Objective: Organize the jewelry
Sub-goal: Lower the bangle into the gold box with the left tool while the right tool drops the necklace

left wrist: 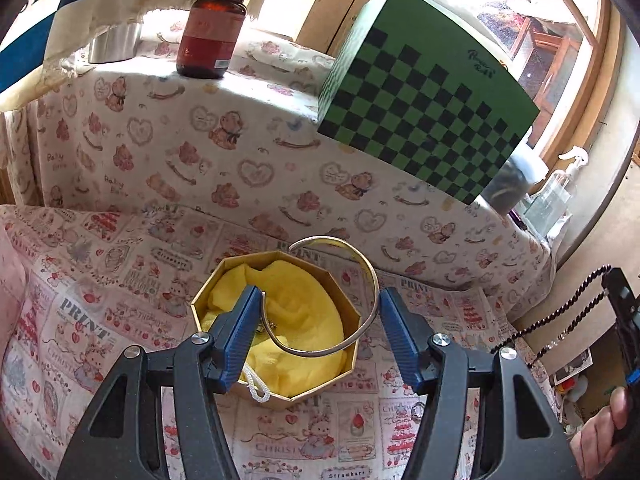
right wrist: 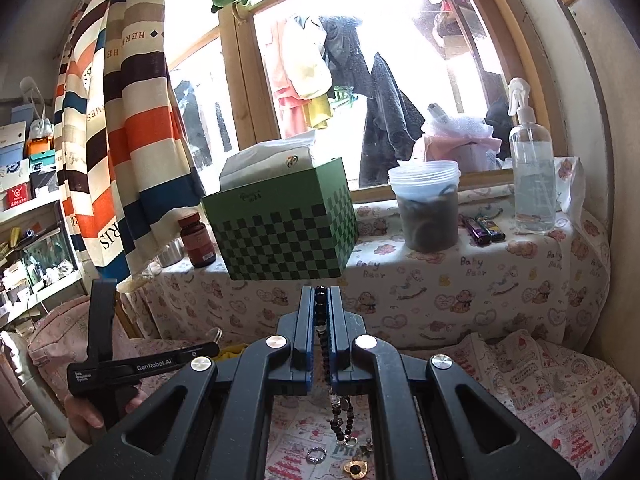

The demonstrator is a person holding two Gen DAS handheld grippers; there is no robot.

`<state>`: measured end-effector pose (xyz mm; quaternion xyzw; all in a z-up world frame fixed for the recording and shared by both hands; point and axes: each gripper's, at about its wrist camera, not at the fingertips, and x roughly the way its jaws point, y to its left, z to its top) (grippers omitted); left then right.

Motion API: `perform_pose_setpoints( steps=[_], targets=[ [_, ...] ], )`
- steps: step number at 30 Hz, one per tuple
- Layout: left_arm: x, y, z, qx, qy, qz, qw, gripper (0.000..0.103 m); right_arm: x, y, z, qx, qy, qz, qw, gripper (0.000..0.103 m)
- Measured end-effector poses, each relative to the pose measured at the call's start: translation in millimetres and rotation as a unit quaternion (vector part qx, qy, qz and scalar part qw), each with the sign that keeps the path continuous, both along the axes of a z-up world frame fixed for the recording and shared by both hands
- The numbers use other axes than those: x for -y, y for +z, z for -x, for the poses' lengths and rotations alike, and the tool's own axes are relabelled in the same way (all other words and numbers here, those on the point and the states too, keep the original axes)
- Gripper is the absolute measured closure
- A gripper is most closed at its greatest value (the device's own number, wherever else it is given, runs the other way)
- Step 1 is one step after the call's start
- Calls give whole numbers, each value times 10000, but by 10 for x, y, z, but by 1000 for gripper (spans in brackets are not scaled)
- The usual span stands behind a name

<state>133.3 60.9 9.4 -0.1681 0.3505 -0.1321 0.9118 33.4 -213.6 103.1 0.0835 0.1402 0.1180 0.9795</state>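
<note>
A yellow cloth (left wrist: 296, 312) hides the floor of the gold octagonal box (left wrist: 200, 305), the small metal piece (left wrist: 267, 326) beside the left gripper's pad is too tiny to identify, and the amber bottle (left wrist: 212, 30) label stays an unreadable blur.

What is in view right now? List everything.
gold box: one, octagonal, yellow cloth inside, on printed cloth
bangle: one, gold, held over the box
bead necklace: one, black, hanging from right tool
ring: one, silver, on cloth
heart charm: one, gold, beside ring
checkered box: one, green, on ledge
pill bottle: one, brown, on ledge
spray bottle: one, clear, by window
left tool: jaws spread around bangle
right tool: shut on necklace
</note>
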Motion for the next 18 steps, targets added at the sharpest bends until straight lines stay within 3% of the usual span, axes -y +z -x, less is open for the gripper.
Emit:
perform_pose_setpoints(
  steps=[1, 4, 9, 14, 18],
  targets=[
    [-6, -4, 0, 21, 21, 13, 10000, 43, -47, 29, -20, 13, 19, 6, 10000, 97],
    [-54, 14, 19, 95, 163, 17, 9998, 27, -205, 77, -114, -40, 104, -8, 9999, 97],
    [-254, 299, 276, 689, 525, 257, 9959, 22, -490, 31, -310, -258, 285, -97, 9992, 97],
    [-441, 591, 642, 1660, 982, 455, 9802, 5, -778, 100, -508, -328, 606, -303, 9972, 97],
    [-622, 657, 770, 2040, 1334, 671, 9675, 3, -1044, 138, -630, -329, 771, -268, 9961, 97]
  ],
)
